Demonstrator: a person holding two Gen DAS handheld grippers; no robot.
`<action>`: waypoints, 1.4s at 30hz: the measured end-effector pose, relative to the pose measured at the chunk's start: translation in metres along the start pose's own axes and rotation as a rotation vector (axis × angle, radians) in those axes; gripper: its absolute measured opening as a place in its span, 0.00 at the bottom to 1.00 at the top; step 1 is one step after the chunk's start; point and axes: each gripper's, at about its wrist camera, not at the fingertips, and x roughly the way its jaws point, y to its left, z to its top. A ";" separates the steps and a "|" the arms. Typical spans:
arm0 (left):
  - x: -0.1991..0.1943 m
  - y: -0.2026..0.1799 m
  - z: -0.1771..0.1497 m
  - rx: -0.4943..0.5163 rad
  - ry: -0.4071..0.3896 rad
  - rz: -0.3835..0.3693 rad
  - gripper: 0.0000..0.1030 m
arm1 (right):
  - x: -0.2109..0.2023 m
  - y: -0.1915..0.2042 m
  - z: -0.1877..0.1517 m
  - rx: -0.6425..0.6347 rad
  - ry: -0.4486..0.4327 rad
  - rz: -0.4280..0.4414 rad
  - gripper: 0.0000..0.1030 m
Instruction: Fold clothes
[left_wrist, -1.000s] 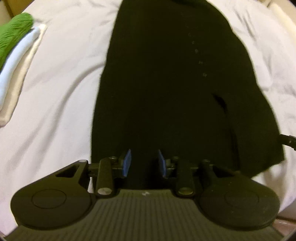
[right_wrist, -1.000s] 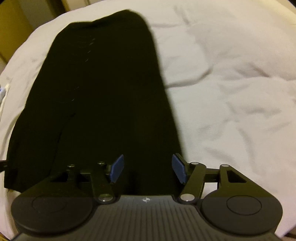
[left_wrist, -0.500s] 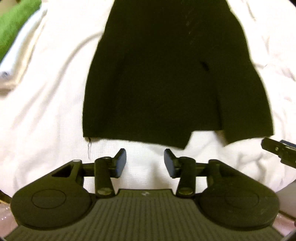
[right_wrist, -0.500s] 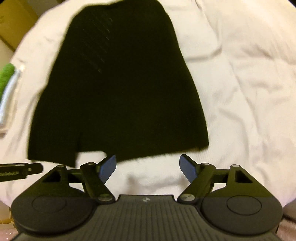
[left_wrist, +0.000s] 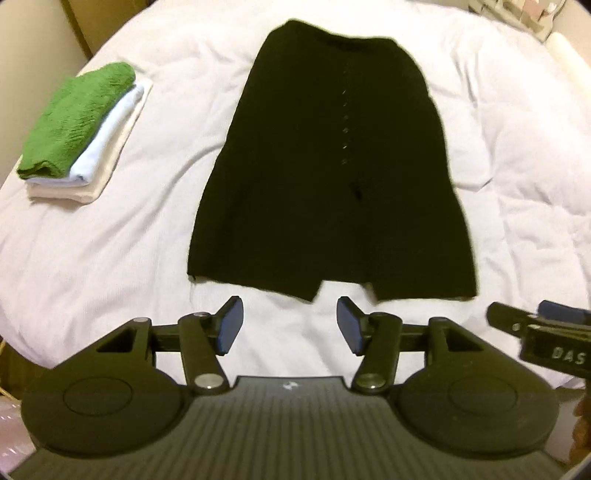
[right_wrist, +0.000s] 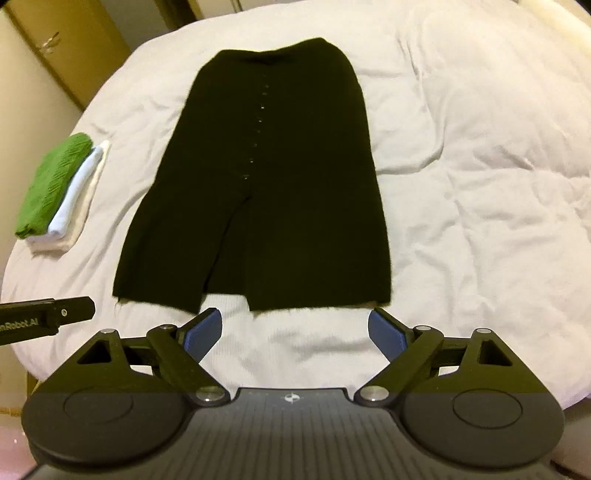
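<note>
Lying flat in front of us is one long black knitted skirt (left_wrist: 332, 177) with a row of small buttons (left_wrist: 346, 118) down its middle and a slit at the hem. We count seven or so buttons in the left wrist view; they are small and we cannot be sure. Its long axis runs from near to far: the wide hem is at the near end, just beyond our fingertips, and the narrower waistband is at the far end.

To its left, well apart, sits one stack of three folded cloths (left_wrist: 79, 136): a green one on top, a pale blue one under it, a cream one at the bottom.

Everything rests on a rumpled white quilt (left_wrist: 517, 155) covering a bed. At the far left in the right wrist view we see a brown wooden door (right_wrist: 70, 44) and a beige wall.

We hold two grippers. Our left gripper (left_wrist: 290, 328) hangs above bare quilt at the hem, its jaws opening with nothing between them. Our right gripper (right_wrist: 295, 330) is likewise over bare quilt near the hem, jaws opening wider, and nothing is between them.
</note>
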 end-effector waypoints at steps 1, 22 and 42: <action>-0.015 -0.002 -0.004 -0.007 -0.012 -0.003 0.53 | -0.006 -0.002 -0.001 -0.010 -0.008 0.004 0.86; -0.117 -0.058 -0.082 -0.100 -0.171 0.038 0.60 | -0.087 -0.047 -0.048 -0.180 -0.117 0.042 0.86; -0.136 -0.086 -0.067 -0.055 -0.151 0.075 0.61 | -0.102 -0.073 -0.039 -0.150 -0.111 0.073 0.86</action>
